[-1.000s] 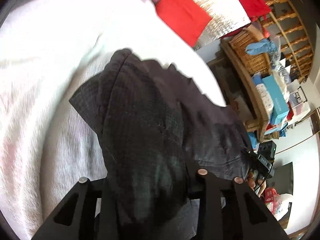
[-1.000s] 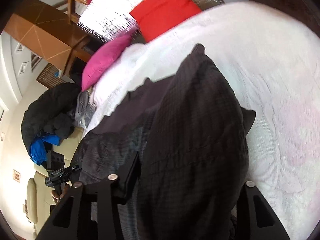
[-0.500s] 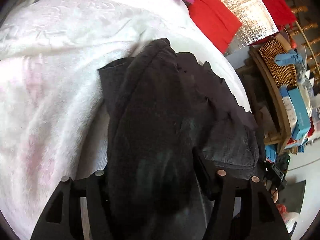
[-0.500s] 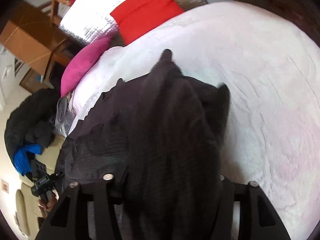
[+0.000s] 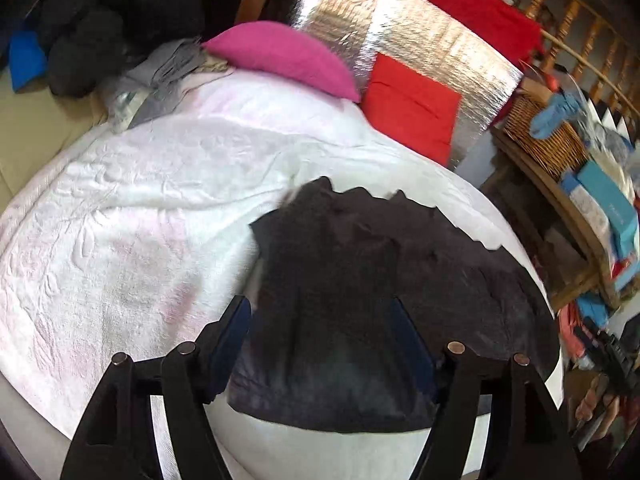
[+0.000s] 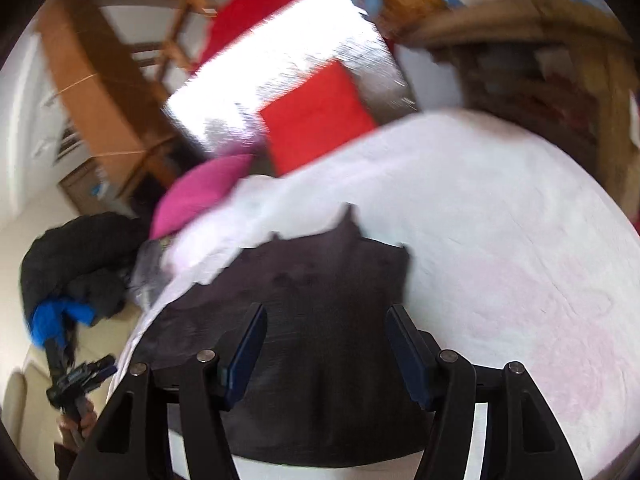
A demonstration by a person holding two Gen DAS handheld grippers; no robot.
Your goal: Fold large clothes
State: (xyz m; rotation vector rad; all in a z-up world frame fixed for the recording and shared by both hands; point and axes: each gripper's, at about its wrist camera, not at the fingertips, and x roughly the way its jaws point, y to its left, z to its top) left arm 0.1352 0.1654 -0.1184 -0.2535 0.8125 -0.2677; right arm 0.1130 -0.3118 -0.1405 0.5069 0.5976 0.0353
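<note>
We have just let go: half a second ago both tools pinched the dark garment [image 5: 360, 300], and now the left gripper [image 5: 320, 336] and the right gripper [image 6: 324, 344] have their jaws spread wide above it, holding nothing. The garment lies bunched on the white bedspread [image 5: 140, 220], near the bed's near edge, with the pink pillow [image 5: 280, 56] at eleven o'clock. We judge this fold laid down; smoothing or another fold comes next.
</note>
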